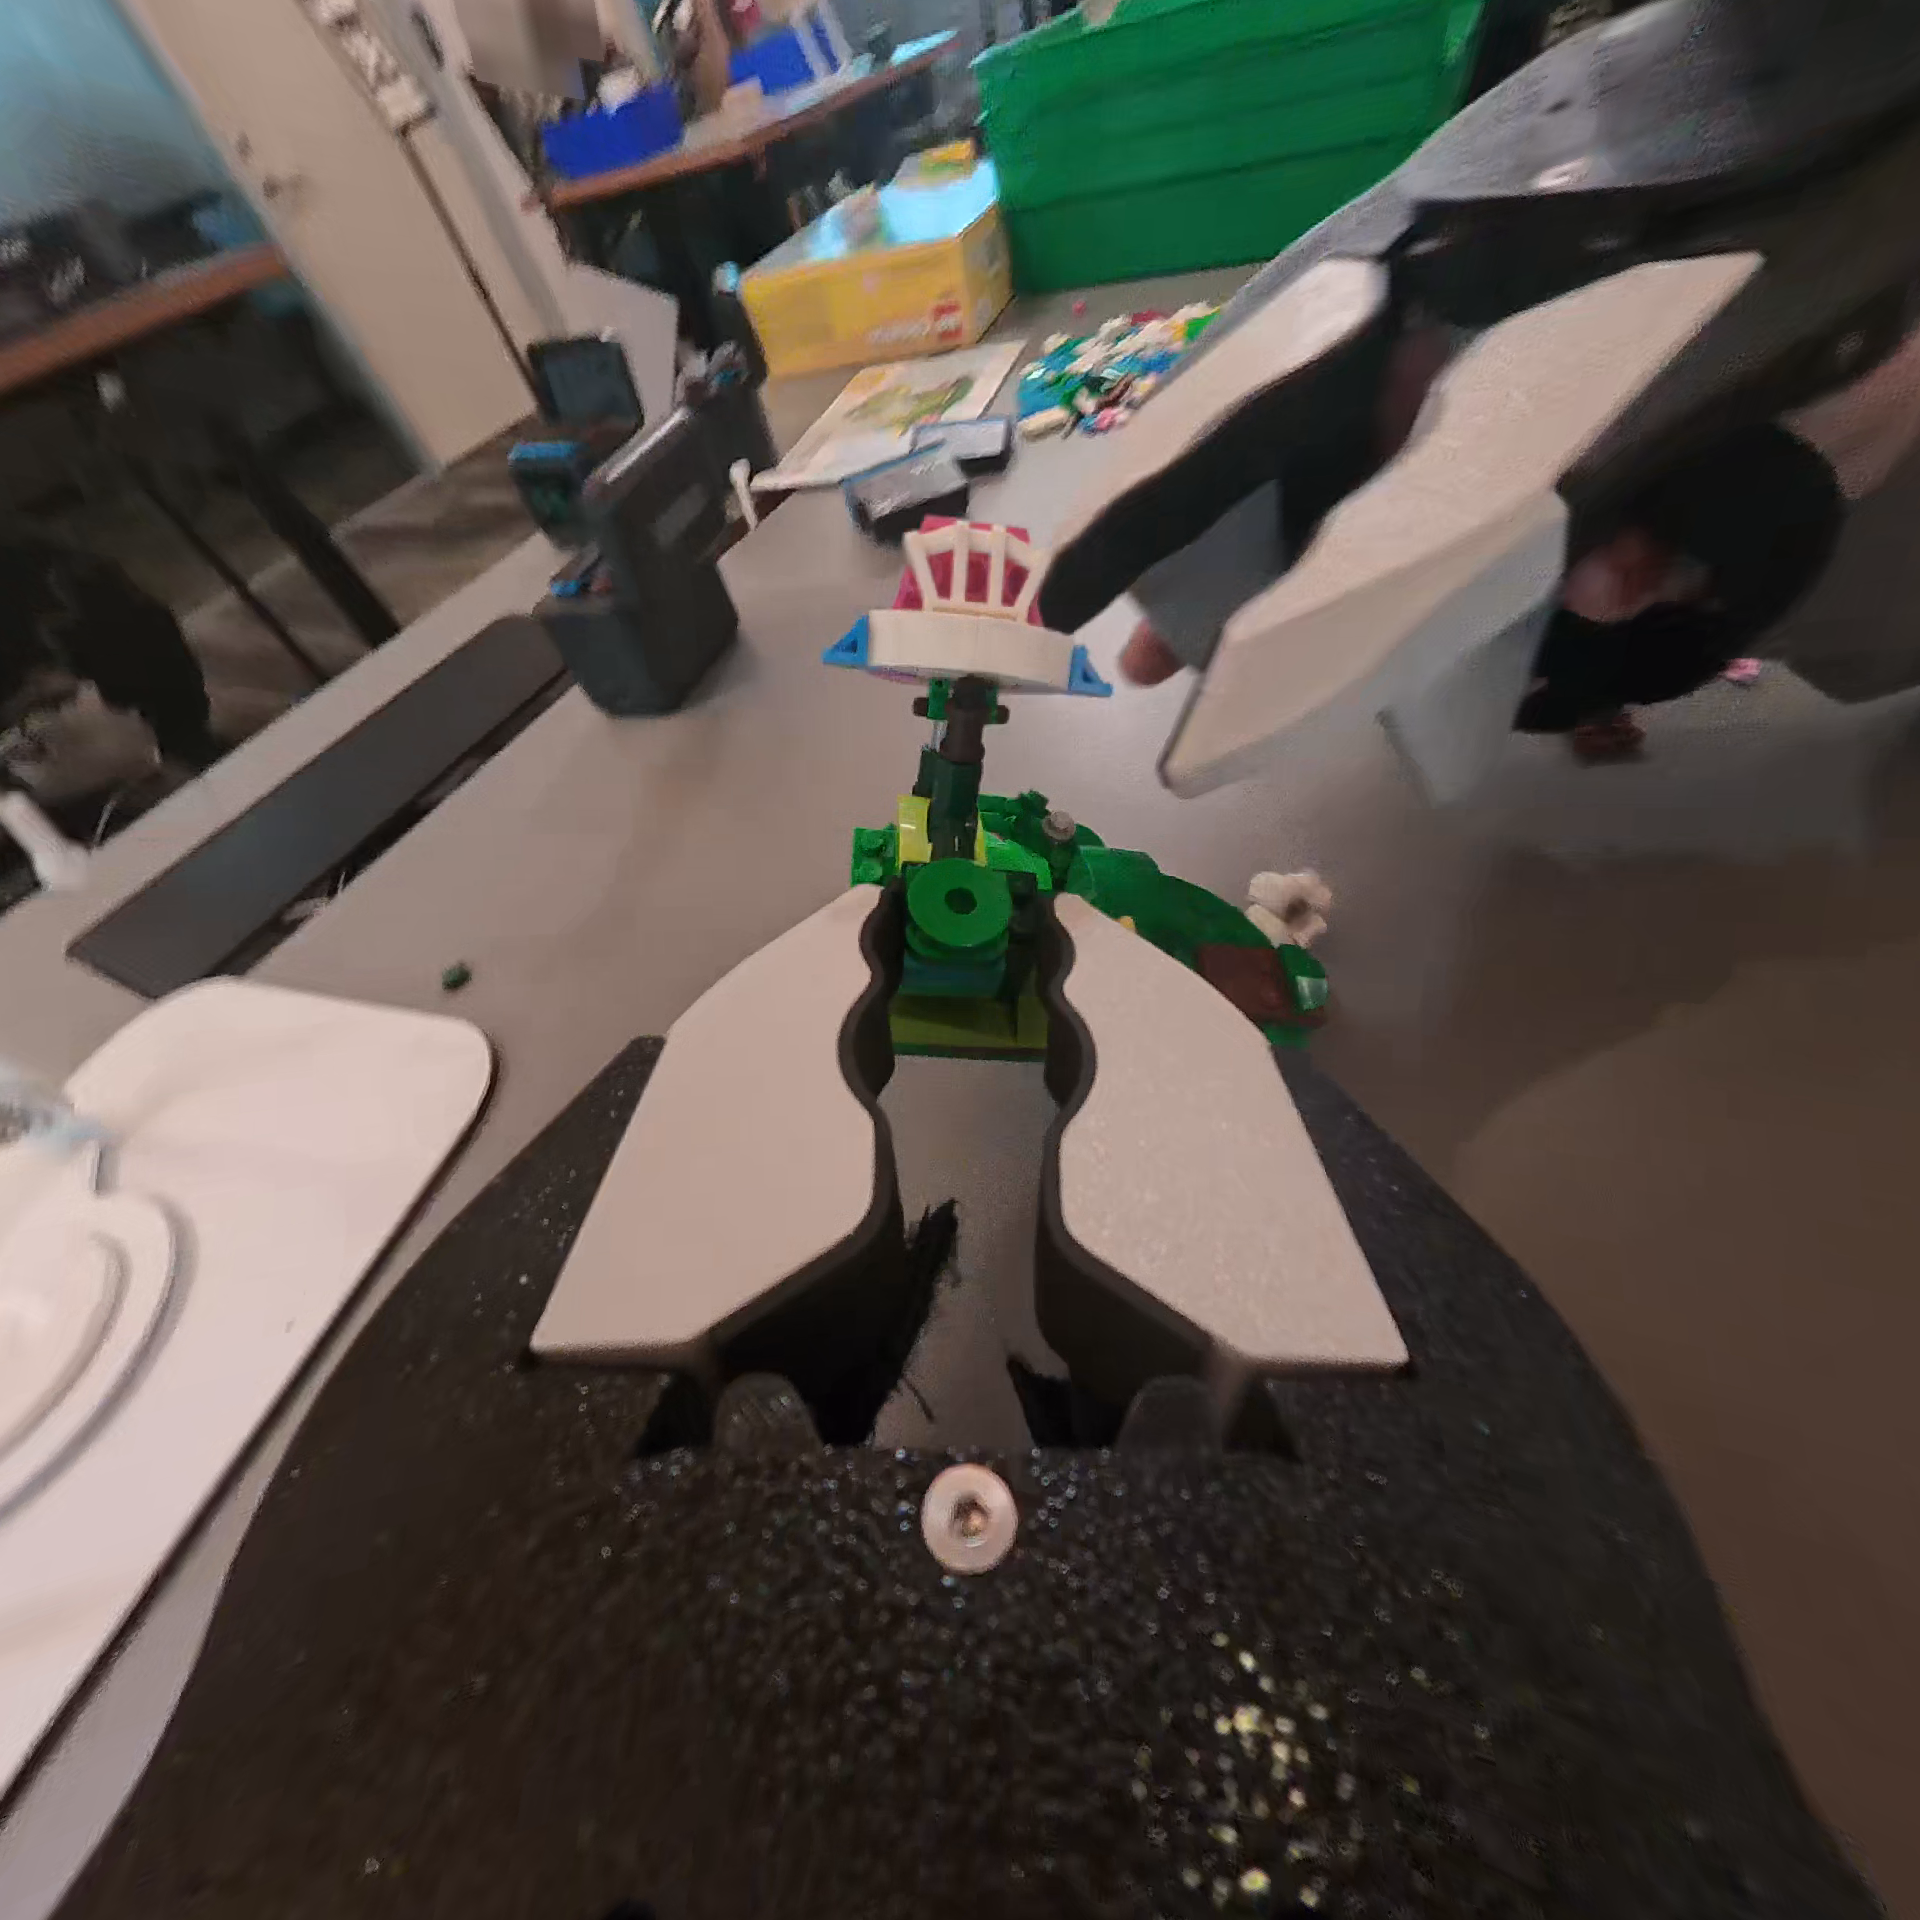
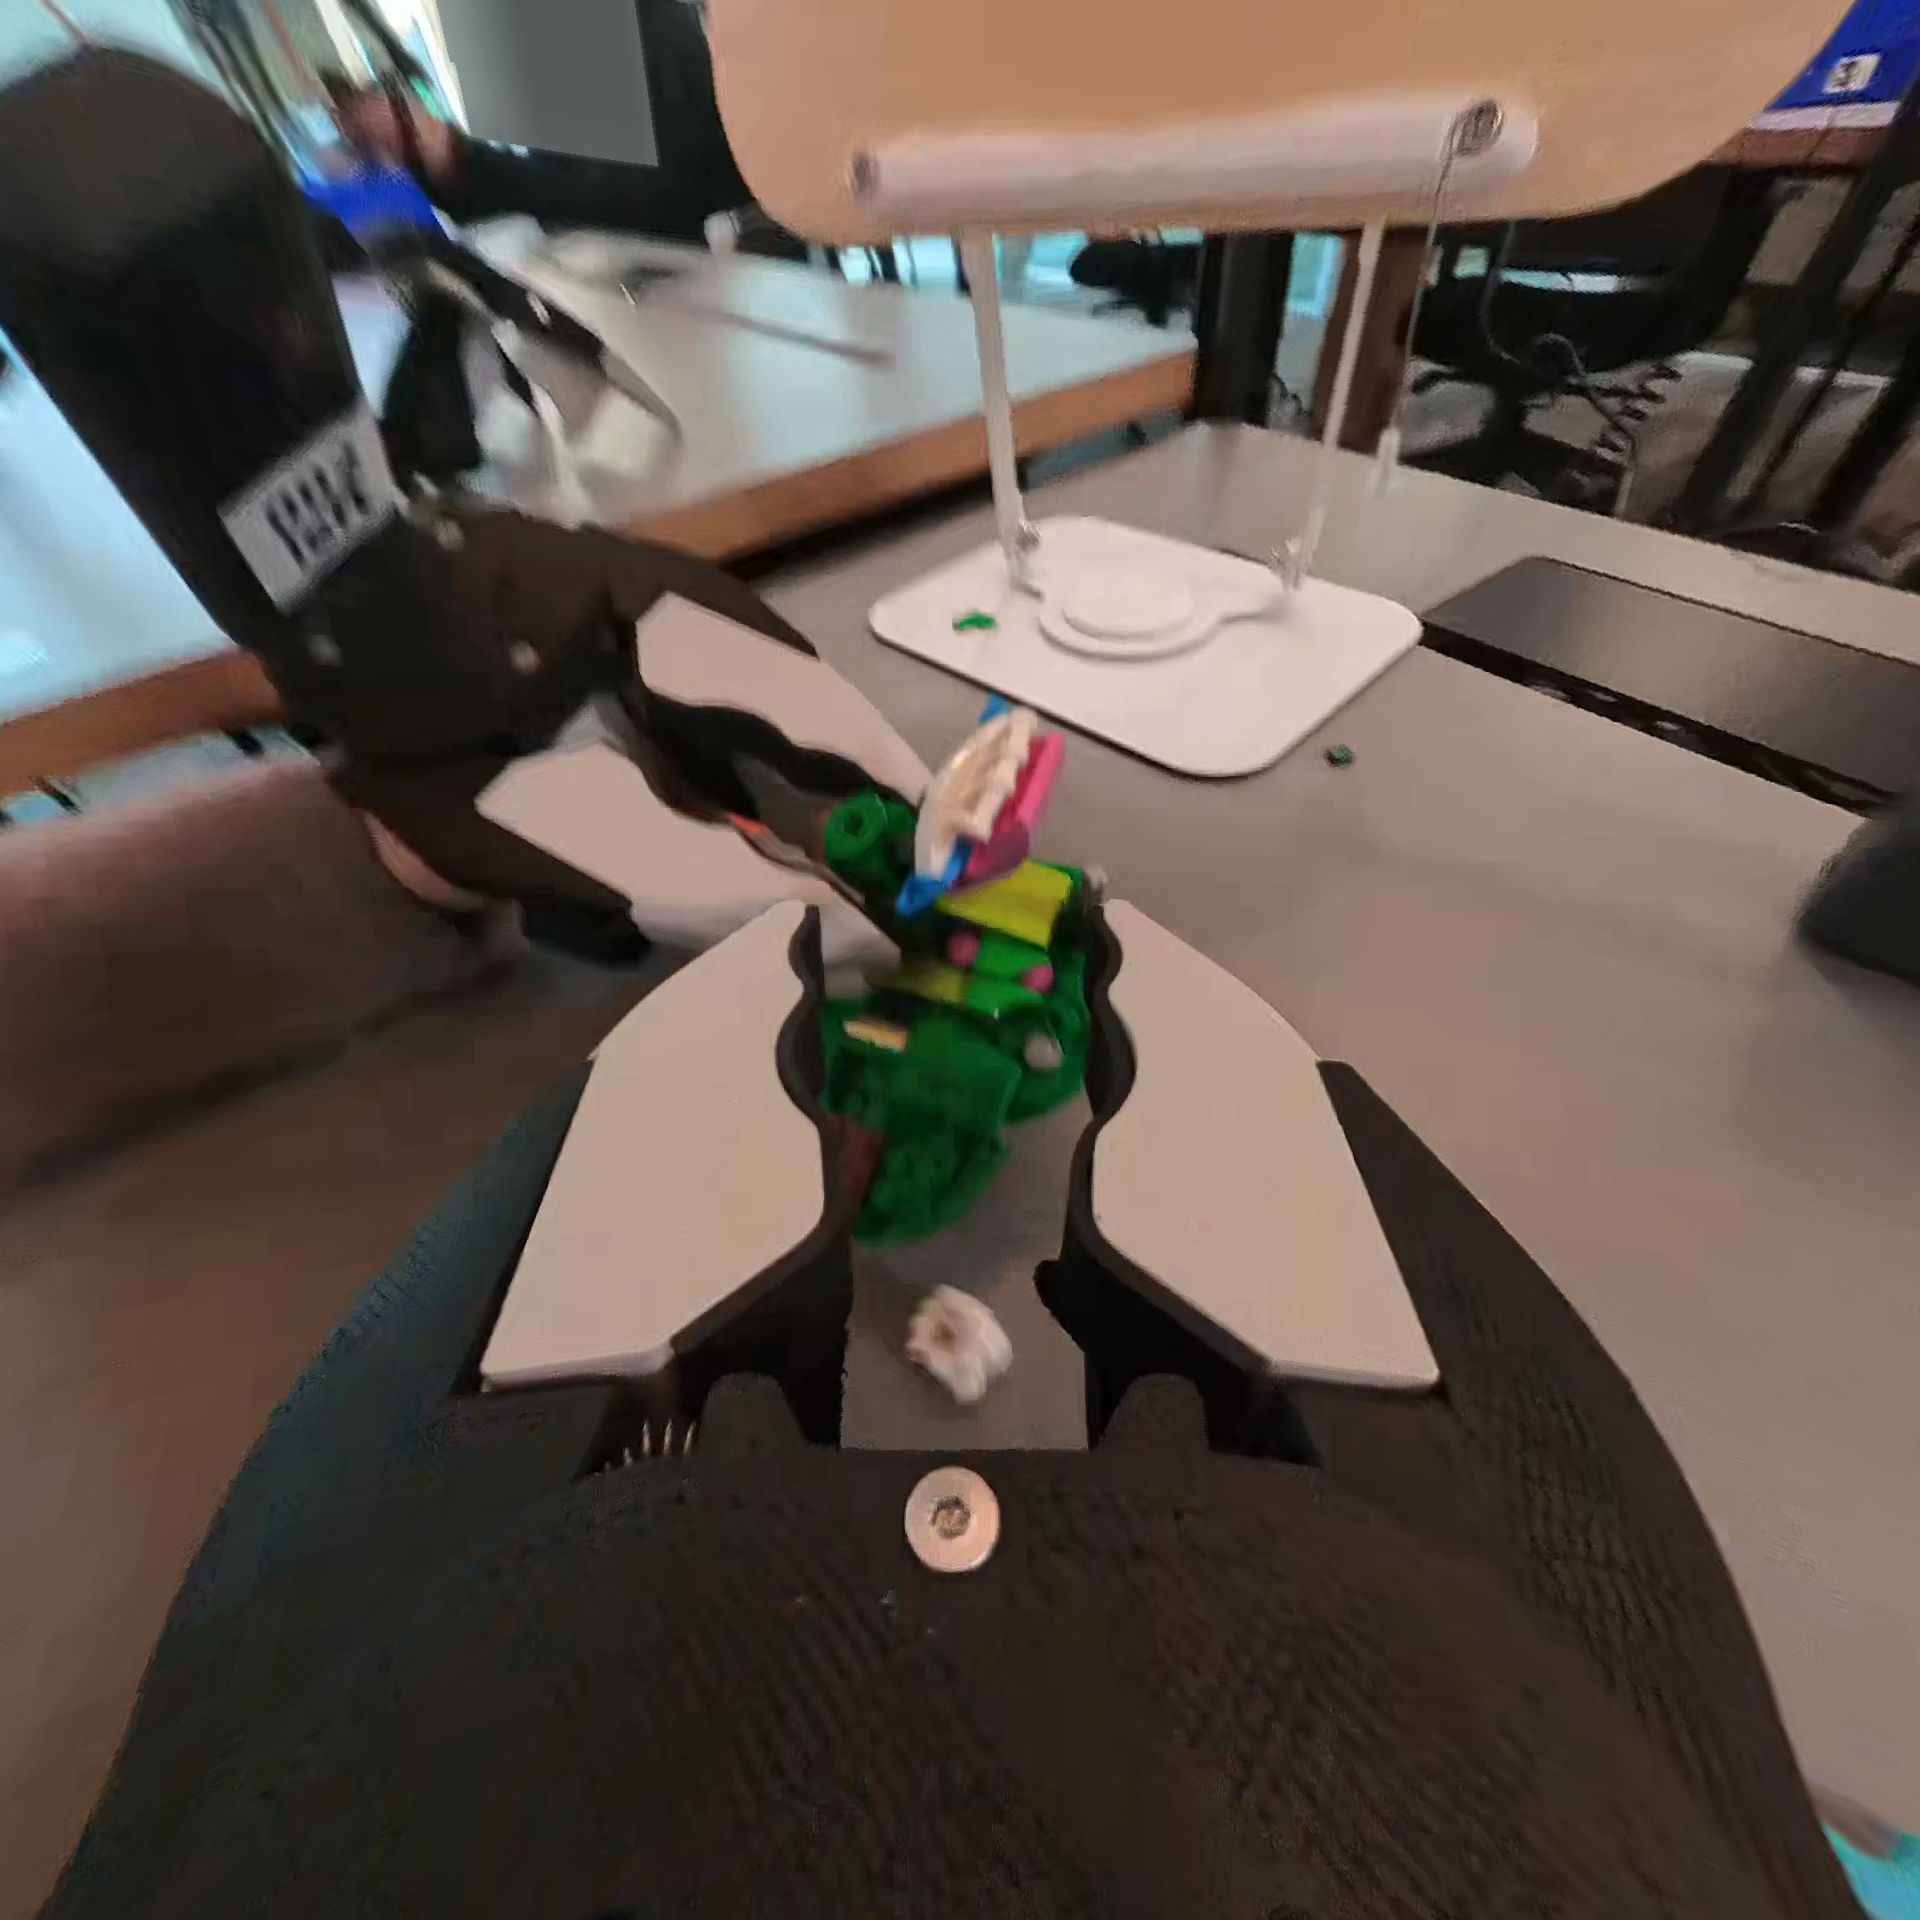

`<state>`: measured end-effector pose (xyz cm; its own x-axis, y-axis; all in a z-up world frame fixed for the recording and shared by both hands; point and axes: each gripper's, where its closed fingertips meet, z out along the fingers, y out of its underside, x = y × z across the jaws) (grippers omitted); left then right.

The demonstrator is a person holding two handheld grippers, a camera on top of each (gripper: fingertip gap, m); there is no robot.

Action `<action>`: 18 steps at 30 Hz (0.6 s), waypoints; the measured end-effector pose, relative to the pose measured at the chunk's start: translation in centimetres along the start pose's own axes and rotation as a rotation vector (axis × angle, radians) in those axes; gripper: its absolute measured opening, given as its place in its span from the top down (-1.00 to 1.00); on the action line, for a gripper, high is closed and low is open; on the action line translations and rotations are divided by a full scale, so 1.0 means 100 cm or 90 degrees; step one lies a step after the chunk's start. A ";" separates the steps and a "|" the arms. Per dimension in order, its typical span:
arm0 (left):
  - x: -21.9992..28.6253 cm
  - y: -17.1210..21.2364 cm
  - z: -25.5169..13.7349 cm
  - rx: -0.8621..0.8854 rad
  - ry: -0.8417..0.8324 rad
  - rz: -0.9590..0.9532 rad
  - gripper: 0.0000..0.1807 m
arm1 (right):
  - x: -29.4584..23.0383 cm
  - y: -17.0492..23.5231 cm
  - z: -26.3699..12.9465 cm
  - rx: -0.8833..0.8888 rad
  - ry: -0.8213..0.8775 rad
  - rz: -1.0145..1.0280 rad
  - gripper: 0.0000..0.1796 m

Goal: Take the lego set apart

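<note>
Gripping lego set [image 1: 961, 935], left gripper [image 1: 961, 971]

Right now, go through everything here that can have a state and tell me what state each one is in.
left gripper: shut on the lego model's green base end.
right gripper: open, jaws either side of the model, nothing clamped.
lego model: still assembled, white-and-pink flower head on its stem.
white flower piece: detached, loose on the table beside the model.
yellow box: lying flat; open or closed, cannot tell.
loose brick pile: scattered, unassembled.

two grippers [image 1: 961, 940] [image 2: 956, 966], one lego set [image 1: 971, 790] (partly built)
</note>
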<state>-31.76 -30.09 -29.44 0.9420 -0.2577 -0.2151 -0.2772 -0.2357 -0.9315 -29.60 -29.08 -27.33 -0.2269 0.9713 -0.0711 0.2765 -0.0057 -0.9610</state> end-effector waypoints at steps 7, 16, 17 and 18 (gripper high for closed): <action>0.021 -0.016 -0.012 0.068 0.130 -0.042 0.73 | -0.010 -0.018 -0.013 0.083 -0.070 -0.040 0.45; 0.061 -0.026 -0.029 0.078 0.367 -0.159 0.73 | -0.041 -0.007 -0.027 0.037 -0.192 -0.156 0.90; 0.063 -0.025 -0.029 0.074 0.373 -0.154 0.73 | -0.043 -0.005 -0.026 0.030 -0.200 -0.152 0.83; 0.066 -0.025 -0.030 0.073 0.379 -0.151 0.73 | -0.044 -0.001 -0.025 0.015 -0.205 -0.149 0.80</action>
<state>-25.44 -33.96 -27.62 0.7002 -0.6938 0.1685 -0.0215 -0.2564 -0.9663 -26.29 -32.70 -26.20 -0.5632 0.8230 0.0742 0.1625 0.1983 -0.9666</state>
